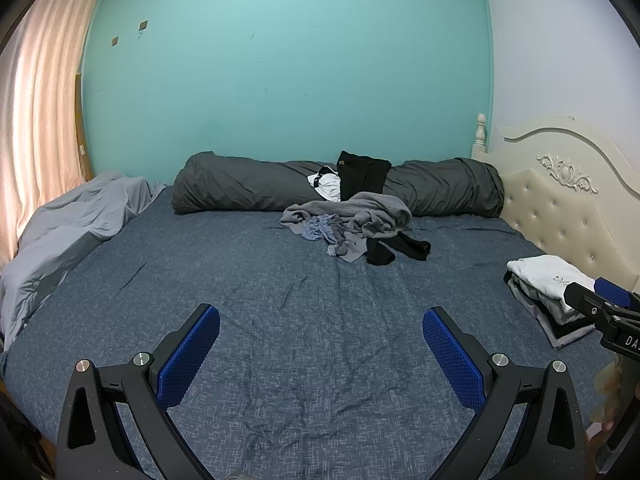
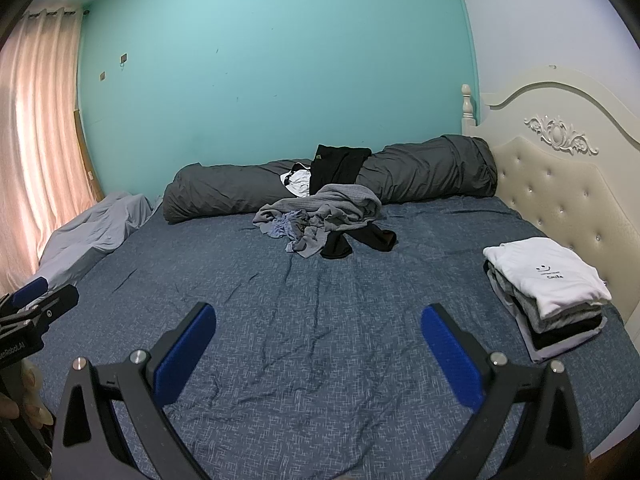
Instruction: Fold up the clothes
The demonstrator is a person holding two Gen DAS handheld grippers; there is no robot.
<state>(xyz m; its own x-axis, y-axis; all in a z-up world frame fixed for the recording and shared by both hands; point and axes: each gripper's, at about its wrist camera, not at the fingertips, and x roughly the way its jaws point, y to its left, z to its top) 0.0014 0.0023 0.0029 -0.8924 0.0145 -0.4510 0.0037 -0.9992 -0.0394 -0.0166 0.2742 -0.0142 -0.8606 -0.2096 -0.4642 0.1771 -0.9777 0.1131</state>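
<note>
Two grippers are in view. One heap (image 2: pixel 324 220) of unfolded clothes lies on the bed (image 2: pixel 304 320) near its far edge. One stack (image 2: pixel 546 296) of folded clothes sits at the right, beside the headboard (image 2: pixel 560 184). One rolled grey duvet (image 1: pixel 256 184) lies along the far wall, and a black garment (image 2: pixel 338 168) is draped over it, with a white item (image 2: pixel 298 182) just beside.

The left gripper (image 1: pixel 320 340) is held low over the bare sheet, pointing toward the heap. Its fingers (image 1: pixel 192 356) are spread wide and grip nothing. The right gripper (image 2: pixel 318 340) is held level with it, to its right, in the same pose — fingers (image 2: pixel 452 356) spread wide, nothing between them. Each gripper's tip shows at the edge of the other's view.

The heap is loose and crumpled: a grey knit piece on top, a blue-grey piece at its left, black pieces at its front right. It is well apart from both grippers. The stack is neat — a white shirt (image 2: pixel 548 276) with a small printed mark on top, grey and black layers beneath.
</note>
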